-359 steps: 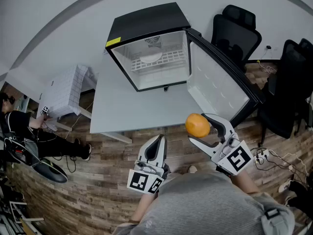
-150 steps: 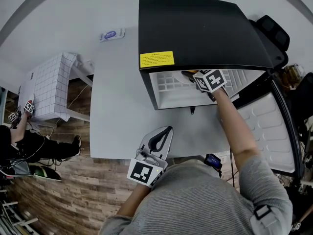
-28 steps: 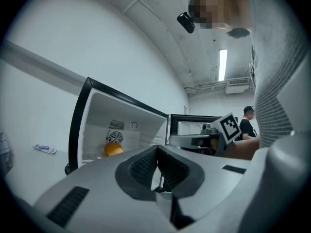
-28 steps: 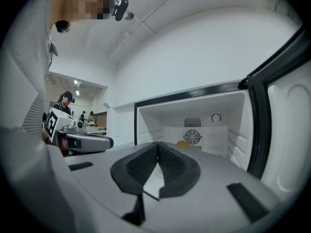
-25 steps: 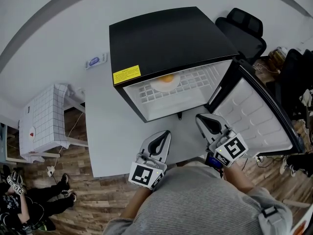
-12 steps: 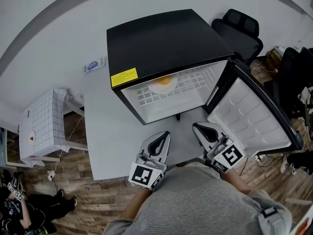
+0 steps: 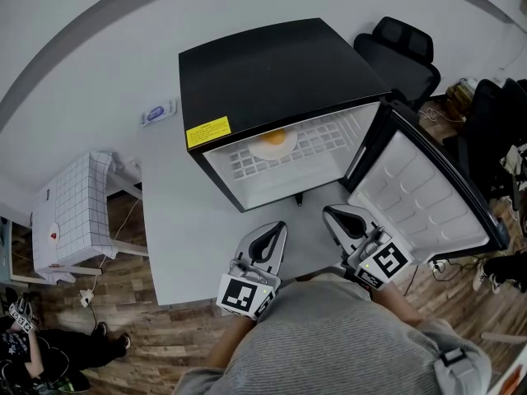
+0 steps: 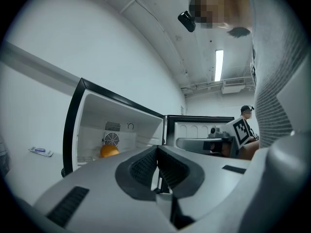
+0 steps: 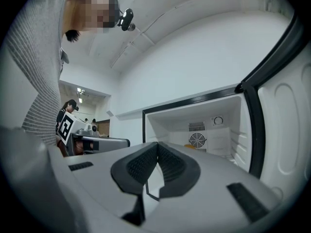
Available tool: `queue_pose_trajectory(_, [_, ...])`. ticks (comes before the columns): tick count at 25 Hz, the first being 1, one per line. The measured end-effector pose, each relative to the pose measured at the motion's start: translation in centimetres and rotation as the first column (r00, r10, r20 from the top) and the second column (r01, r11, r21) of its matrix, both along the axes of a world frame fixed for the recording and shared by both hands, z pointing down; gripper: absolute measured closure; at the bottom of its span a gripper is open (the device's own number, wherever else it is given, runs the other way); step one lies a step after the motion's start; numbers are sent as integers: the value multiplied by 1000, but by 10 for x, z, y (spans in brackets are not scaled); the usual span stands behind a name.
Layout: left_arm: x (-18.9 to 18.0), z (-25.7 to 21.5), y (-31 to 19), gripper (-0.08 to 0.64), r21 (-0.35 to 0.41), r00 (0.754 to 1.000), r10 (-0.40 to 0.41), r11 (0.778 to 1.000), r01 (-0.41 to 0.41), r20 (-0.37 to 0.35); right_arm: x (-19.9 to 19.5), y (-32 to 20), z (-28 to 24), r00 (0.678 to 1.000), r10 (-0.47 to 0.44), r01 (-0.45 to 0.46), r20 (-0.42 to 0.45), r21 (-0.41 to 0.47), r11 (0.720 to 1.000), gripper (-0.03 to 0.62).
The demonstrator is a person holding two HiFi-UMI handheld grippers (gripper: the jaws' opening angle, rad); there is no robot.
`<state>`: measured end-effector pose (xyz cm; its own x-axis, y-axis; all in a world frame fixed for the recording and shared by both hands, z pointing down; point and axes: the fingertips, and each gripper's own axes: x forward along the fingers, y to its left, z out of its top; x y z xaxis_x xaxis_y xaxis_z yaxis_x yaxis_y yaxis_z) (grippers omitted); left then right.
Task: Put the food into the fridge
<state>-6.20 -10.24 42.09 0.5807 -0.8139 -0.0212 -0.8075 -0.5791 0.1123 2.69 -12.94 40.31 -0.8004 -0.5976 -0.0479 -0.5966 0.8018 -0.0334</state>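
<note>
A black mini fridge (image 7: pixel 272 72) stands on the grey table (image 7: pixel 185 220) with its door (image 7: pixel 420 200) swung open to the right. An orange (image 7: pixel 277 137) rests on a white plate (image 7: pixel 262 146) on the wire shelf inside; the orange (image 8: pixel 109 151) also shows in the left gripper view. My left gripper (image 7: pixel 277 227) is shut and empty near the table's front edge. My right gripper (image 7: pixel 329 214) is shut and empty too, just right of it, in front of the open door. Both point toward the fridge.
Black office chairs (image 7: pixel 399 44) stand behind and right of the fridge. A small white grid-topped table (image 7: pixel 70 212) is on the left over wood floor. A small blue-and-white object (image 7: pixel 155 113) lies on the table left of the fridge. A person (image 7: pixel 25 360) sits at bottom left.
My right gripper has drawn back a little toward me and to the left, away from the fridge opening. The left gripper has stayed put. The orange rests on the shelf.
</note>
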Motion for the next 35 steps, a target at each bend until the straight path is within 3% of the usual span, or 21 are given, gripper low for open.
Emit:
queue_pose_trajectory(8, [1, -1, 1, 549, 2, 1000, 0, 1000, 0, 0, 0, 0, -6, 1000, 5, -5, -4, 37, 999, 578])
queue_pose_trajectory(13, [1, -1, 2, 549, 1, 1000, -2, 1000, 2, 0, 6, -3, -9, 999, 9, -8, 51, -8, 1000, 578])
queue_pose_trajectory(35, [-1, -2, 6, 549, 5, 1000, -6, 1000, 6, 4, 1, -2, -6, 1000, 9, -9, -8, 10, 1000, 580])
